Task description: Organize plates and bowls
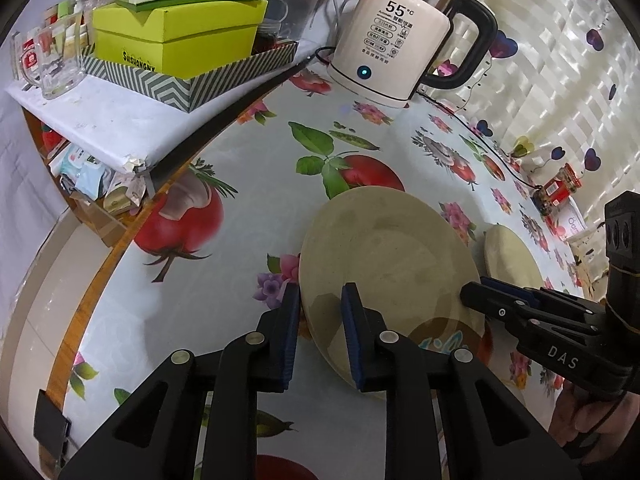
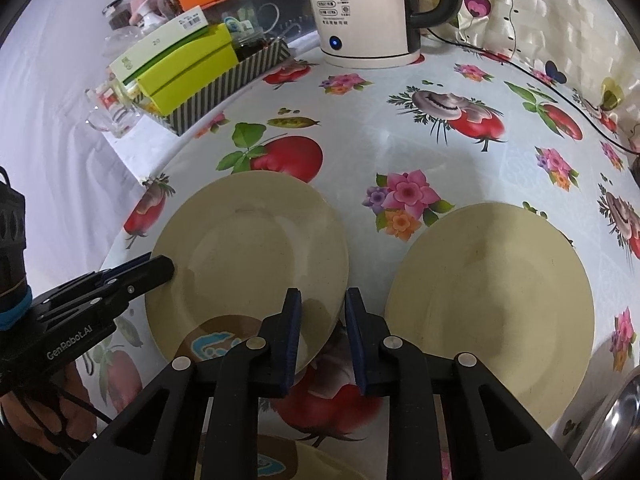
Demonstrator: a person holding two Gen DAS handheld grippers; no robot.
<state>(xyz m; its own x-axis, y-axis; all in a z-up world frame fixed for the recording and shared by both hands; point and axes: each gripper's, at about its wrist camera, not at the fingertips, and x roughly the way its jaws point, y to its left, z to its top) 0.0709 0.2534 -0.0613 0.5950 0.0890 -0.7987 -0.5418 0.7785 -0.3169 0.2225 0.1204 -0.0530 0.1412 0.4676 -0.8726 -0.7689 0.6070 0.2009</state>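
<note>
Through the left wrist camera, the left gripper [image 1: 320, 332] is reaching forward with its blue-padded jaws part-way open, straddling the near-left rim of a cream plate [image 1: 388, 256] that is lying flat on a tablecloth [image 1: 248, 152] printed with tomatoes and flowers; one pad is sitting outside the rim and the other over the plate's face, and neither is visibly pinching it. The right gripper [image 1: 476, 292] is coming in from the right side, its tips at that same plate's opposite edge; whether those jaws are parted cannot be told from here. A second cream plate [image 1: 512, 256] is lying just beyond, to the right. A white kettle [image 1: 396, 36] is standing at the far end. Through the right wrist camera, the right gripper [image 2: 320, 336] is showing a narrow gap between its pads, sitting at the near-right rim of the left-hand plate [image 2: 248, 256], with the other plate [image 2: 492, 300] close on its right, apart from the first. The left gripper [image 2: 160, 266] is touching the far-left rim. A steel bowl [image 2: 612, 428] is peeking in at lower right. Both grippers are flanking one plate, so the coming move likely turns on closing on its rim and carrying it rightward onto its neighbour.
</note>
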